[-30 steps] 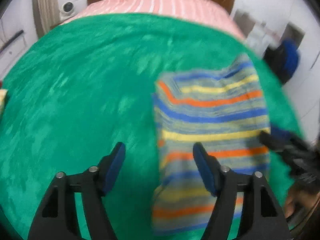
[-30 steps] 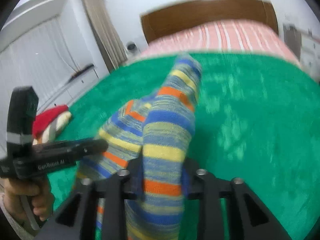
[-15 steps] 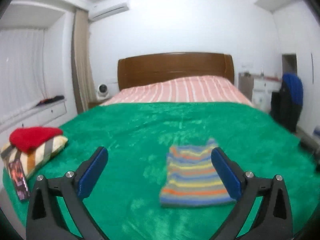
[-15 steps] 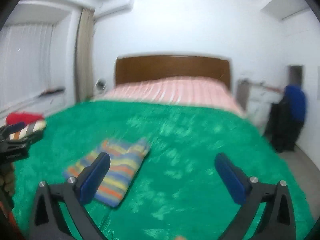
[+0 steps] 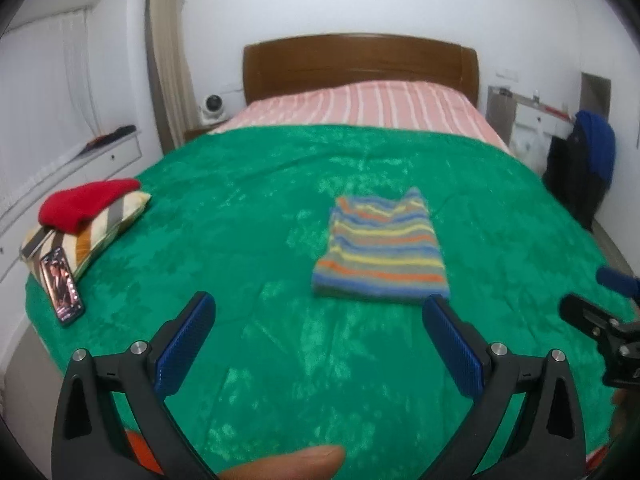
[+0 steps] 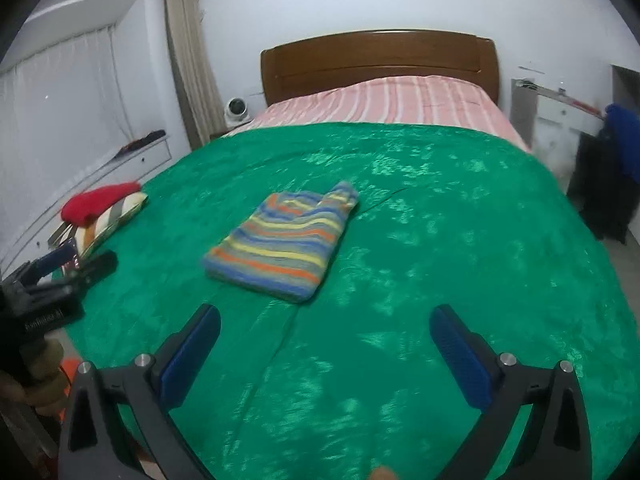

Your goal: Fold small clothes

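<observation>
Striped knit garment (image 5: 380,254), with bands of blue, orange, yellow and grey-green, lies folded into a compact, roughly rectangular stack, flat on the green blanket (image 5: 248,208) near mid-bed, with the folded edge toward the cameras and two small peaks at the far end.

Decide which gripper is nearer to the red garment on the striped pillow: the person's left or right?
Left. The left gripper hovers open over the green blanket on the side where the red garment lies; the right gripper, also open, is farther across, beyond the left one.
</observation>
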`<state>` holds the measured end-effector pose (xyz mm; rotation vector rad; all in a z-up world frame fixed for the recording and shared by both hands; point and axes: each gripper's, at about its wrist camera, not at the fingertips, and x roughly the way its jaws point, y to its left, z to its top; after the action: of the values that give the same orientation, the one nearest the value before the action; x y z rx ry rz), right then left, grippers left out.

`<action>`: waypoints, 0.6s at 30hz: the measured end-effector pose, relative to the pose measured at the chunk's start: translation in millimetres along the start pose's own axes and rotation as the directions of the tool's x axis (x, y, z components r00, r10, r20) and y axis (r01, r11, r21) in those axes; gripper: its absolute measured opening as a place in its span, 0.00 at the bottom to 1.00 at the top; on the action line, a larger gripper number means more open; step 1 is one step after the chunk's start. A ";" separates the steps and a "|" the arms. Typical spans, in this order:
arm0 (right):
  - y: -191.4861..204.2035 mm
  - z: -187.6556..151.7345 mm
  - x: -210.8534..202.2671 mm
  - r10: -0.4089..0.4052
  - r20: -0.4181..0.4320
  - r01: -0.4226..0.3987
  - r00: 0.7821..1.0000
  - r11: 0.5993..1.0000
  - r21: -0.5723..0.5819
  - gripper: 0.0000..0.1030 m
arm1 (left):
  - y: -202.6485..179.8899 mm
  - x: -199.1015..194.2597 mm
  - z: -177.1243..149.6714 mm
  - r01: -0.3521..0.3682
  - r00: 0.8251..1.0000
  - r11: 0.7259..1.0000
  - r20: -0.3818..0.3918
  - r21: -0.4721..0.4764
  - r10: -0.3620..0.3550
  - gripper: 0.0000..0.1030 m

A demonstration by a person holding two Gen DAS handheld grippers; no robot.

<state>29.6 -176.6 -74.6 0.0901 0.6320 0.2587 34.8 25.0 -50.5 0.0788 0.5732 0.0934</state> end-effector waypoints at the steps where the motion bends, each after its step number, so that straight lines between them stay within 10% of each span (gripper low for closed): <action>1: 7.3 2.7 -2.0 -0.006 -0.006 0.006 1.000 1.000 -0.016 1.00 | -0.6 0.0 -0.2 0.000 1.000 1.000 -0.017 -0.001 0.000 1.00; 18: 30.2 -7.4 -3.7 -0.052 -0.054 0.049 0.997 0.998 -0.048 1.00 | 6.8 -5.4 -0.9 -0.118 0.989 0.993 -0.089 -0.010 0.117 1.00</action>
<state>15.9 -148.4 -73.6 0.0225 0.6818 0.2274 29.3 31.2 -47.6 0.0941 0.6557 0.2165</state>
